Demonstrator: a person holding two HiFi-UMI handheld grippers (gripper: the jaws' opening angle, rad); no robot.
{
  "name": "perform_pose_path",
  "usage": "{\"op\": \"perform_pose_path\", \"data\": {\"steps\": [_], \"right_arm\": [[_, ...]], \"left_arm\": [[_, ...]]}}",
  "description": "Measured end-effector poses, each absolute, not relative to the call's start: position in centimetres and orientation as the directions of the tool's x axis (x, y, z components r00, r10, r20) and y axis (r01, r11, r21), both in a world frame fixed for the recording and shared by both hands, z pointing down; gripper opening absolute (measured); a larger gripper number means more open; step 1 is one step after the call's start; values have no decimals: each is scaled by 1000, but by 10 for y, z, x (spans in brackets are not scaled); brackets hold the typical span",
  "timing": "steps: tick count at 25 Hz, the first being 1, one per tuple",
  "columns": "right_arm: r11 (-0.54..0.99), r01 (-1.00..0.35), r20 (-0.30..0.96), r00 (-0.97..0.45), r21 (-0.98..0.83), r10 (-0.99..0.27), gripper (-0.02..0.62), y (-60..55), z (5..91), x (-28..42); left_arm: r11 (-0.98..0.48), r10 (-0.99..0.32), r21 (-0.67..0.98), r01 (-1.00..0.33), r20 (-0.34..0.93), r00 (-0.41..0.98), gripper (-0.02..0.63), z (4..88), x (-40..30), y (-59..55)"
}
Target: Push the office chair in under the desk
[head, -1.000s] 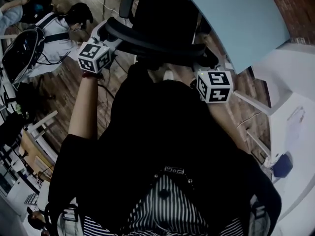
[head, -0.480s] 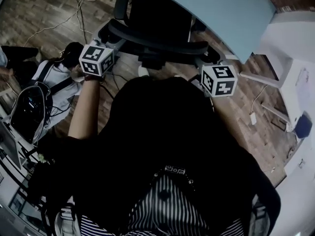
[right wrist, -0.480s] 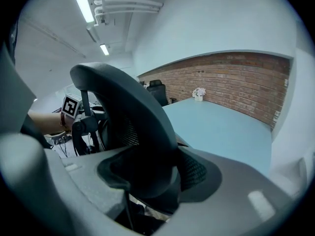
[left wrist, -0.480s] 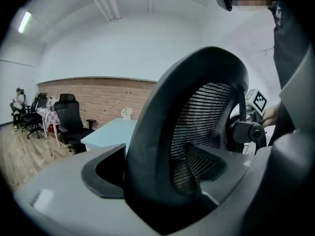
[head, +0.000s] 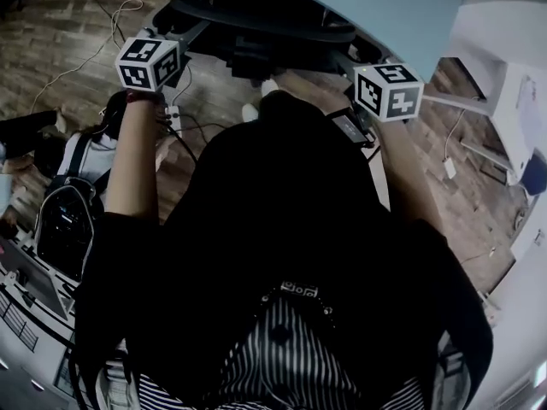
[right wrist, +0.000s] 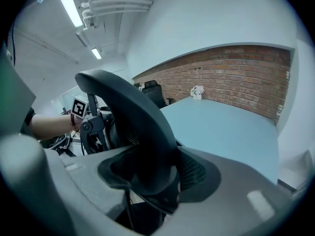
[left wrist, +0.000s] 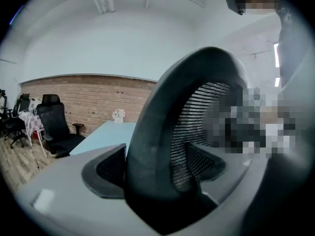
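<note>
Floor: wood planks fill the left of the head view, with a white cable looped at upper left and a dark backpack lying at mid left.
Left forearm: bare forearm reaches up the left side of the head view to a black-and-white marker cube.
Left gripper: the left gripper is clamped on the curved rim of the chair back; in its own view the thick black rim rises from between both pads and fills the gap.
Office chair: the black office chair sits at the top centre of the head view, its seat largely beneath the pale blue slab, its back rim towards the person. Mesh shows inside the rim in the left gripper view.
Right gripper: the right gripper, at the upper right of the head view, has its jaws closing on the same rim. The rim stands between the pads and touches both.
Worktop: the light blue worktop runs across the upper right of the head view, above the chair seat.
Far end: in the right gripper view a small flower pot stands on the worktop just before a brick wall.
</note>
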State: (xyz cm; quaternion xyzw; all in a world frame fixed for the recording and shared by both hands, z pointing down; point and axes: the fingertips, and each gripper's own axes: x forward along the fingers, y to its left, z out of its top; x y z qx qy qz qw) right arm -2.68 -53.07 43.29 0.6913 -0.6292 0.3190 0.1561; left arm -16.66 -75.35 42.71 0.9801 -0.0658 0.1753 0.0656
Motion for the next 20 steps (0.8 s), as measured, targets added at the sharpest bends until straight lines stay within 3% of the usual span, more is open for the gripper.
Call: {"op": "perform_pose_path", "data": {"steps": [20], "right_arm": [[-230, -958, 599, 83, -173, -797, 227, -646, 430, 38]], "left_arm": [[-997, 8, 75, -15, 298, 954, 383, 421, -65, -891]]}}
